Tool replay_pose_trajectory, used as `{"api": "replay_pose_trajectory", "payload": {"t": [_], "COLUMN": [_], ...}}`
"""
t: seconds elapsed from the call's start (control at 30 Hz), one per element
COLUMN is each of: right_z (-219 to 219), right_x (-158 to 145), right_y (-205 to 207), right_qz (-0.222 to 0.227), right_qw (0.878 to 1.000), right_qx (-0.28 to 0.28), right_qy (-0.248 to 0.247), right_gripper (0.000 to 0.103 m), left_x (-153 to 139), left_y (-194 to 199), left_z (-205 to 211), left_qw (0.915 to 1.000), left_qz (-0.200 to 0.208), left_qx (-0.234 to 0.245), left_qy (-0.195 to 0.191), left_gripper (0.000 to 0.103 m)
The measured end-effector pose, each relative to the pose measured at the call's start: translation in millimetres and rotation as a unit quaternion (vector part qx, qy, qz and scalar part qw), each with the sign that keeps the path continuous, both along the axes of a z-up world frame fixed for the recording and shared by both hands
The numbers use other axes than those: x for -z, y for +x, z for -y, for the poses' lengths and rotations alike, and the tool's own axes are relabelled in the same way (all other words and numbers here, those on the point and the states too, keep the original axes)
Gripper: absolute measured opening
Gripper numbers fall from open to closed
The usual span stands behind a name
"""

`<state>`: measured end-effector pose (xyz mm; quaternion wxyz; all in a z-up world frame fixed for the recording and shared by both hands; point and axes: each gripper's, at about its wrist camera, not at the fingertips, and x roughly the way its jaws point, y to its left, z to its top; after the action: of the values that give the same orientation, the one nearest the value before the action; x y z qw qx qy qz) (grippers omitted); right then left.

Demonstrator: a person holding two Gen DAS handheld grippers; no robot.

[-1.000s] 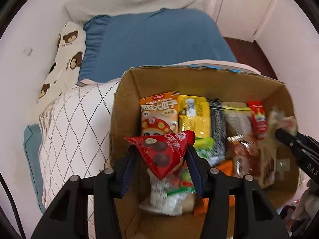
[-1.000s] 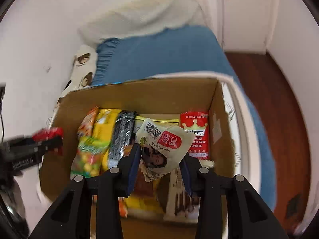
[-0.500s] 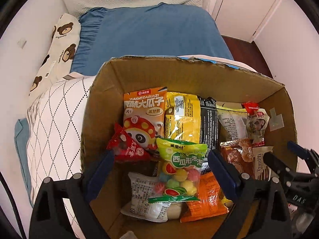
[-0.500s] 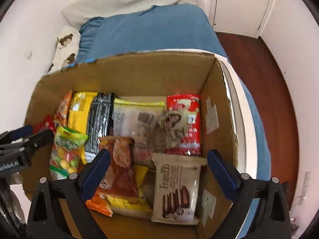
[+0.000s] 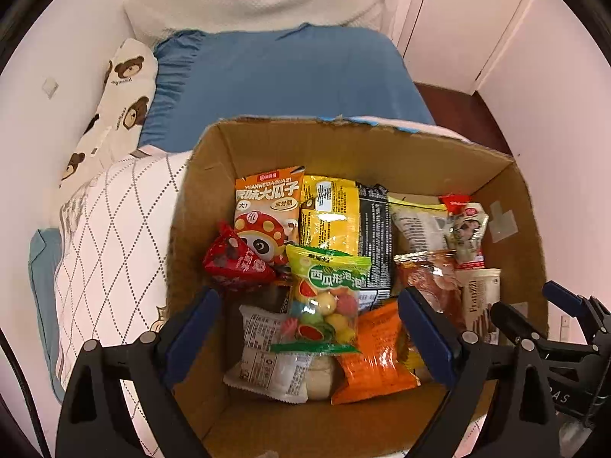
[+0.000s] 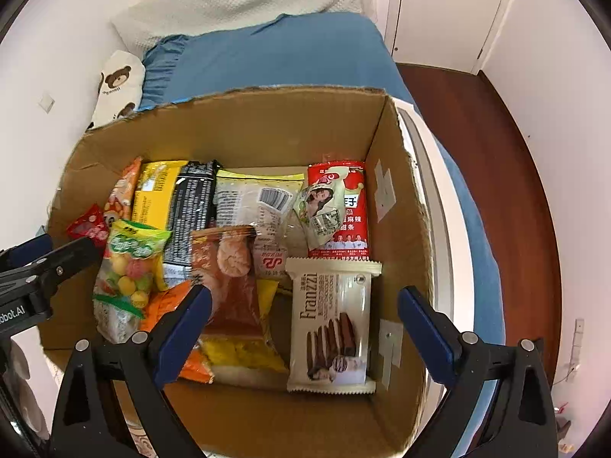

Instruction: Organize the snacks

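An open cardboard box (image 5: 382, 149) (image 6: 244, 122) holds several snack packets. The red triangular packet (image 5: 236, 259) (image 6: 88, 227) lies at the box's left side on other snacks. The pale green packet with a face (image 6: 322, 210) (image 5: 467, 229) rests on a red packet (image 6: 351, 191) at the right. A green candy bag (image 5: 328, 297) and a Franzzi wafer pack (image 6: 332, 320) lie nearer me. My left gripper (image 5: 309, 328) is open and empty above the box's near left. My right gripper (image 6: 305, 324) is open and empty above the near right.
The box stands on a bed with a blue sheet (image 5: 282, 76), a white quilted cover (image 5: 110, 236) at the left and a bear-print pillow (image 5: 122, 87). White walls and a door (image 5: 458, 19) stand behind; dark wood floor (image 6: 496, 145) lies to the right.
Both grippers opened and let go: the red triangular packet dropped into the box's left side, the pale green packet onto the right. Both grippers then drew back slightly.
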<state>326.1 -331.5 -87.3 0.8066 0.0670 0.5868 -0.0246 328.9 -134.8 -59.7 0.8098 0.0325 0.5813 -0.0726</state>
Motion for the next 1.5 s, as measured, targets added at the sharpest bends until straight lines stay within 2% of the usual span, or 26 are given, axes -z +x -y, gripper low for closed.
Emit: {"api": "replay_pose_trajectory", "payload": {"t": [0.3,0.77,0.9,1.1,1.5], "right_z": [-9,-28,-27,-32,-44], "right_x": [-57,-129,-149,-185,-229], "right_y": [-60,-181,-216,-263,-325], "right_qz": [0.072,0.160,0.183,0.229,0.279], "right_qw": [0.997,0.987,0.983,0.973,0.959], "right_qx": [0.003,-0.007,-0.003,-0.002,-0.013], "right_qy": [-0.014,-0.018,-0.016,-0.030,-0.040], "right_gripper": [0.100,0.100,0.100,0.101,0.102], "left_x": [-45,-108,-123,-147,-177], "left_y": [-58,-188,-215,-251,-303], "left_z": [-10,-23,-29,-35,-38], "left_qw": [0.9979,0.9864,0.9841,0.9787,0.9707], "left_qz": [0.063,0.162,0.174,0.203,0.239], "left_qx": [-0.008,-0.020,-0.020,-0.021,-0.020], "left_qy": [-0.009,-0.018,-0.027,-0.021,-0.022], "left_gripper": [0.096,0.096,0.096,0.096,0.096]}}
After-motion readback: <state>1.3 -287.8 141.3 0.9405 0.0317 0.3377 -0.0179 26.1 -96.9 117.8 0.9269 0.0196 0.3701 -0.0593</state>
